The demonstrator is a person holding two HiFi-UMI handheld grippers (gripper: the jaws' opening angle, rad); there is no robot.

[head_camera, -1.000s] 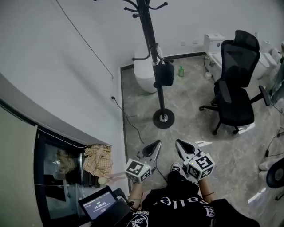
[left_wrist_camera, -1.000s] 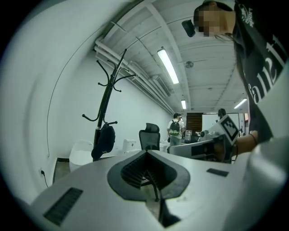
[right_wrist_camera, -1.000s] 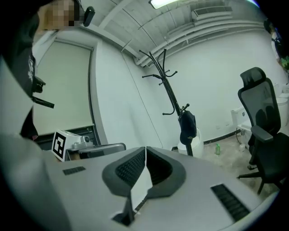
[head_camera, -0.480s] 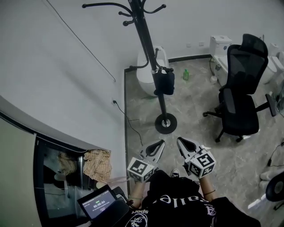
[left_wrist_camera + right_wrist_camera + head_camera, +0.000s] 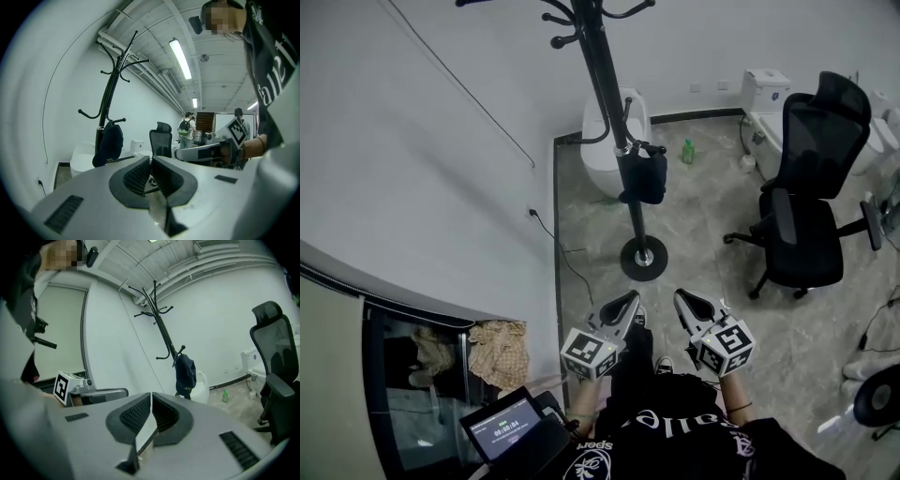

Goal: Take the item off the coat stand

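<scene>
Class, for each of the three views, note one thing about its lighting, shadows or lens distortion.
Head view: light is even and shadows are soft, and the coat stand leans while wall lines bow. Left gripper view: heavy fisheye with black corners, and the ceiling light is blown out. Right gripper view: same fisheye, with the dark item standing out against a bright, evenly lit wall.
</scene>
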